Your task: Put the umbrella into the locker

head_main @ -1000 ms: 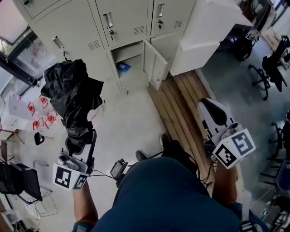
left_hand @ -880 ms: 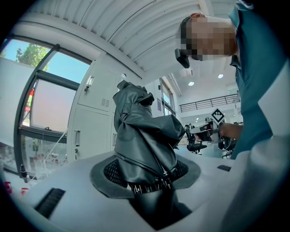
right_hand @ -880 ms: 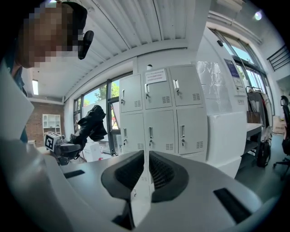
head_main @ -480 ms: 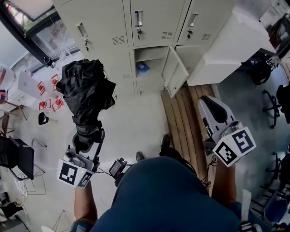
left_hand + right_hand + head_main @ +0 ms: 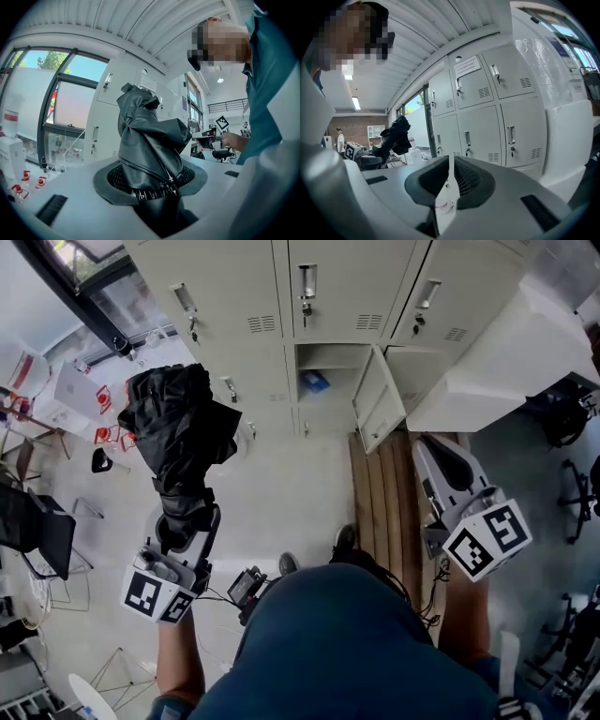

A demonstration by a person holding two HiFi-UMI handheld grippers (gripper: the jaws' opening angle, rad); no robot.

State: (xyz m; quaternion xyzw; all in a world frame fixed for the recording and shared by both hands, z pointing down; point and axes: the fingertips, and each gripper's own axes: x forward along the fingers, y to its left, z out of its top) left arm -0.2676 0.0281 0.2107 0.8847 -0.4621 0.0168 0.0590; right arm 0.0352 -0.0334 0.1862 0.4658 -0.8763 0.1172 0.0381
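Left gripper jaws clamp the folded black fabric umbrella, left of the open grey metal locker; right gripper jaws pressed together, right of it.

Nothing legible: the notice on a locker door is too small.

Three views around the lockers
The head view looks steeply down on the floor before the lockers, with the left tool and right tool close below it. Each tool view looks along its own jaws, low and tilted upward, toward the lockers. The umbrella fills the left tool view close up, and shows small, left of the lockers, in the right tool view.
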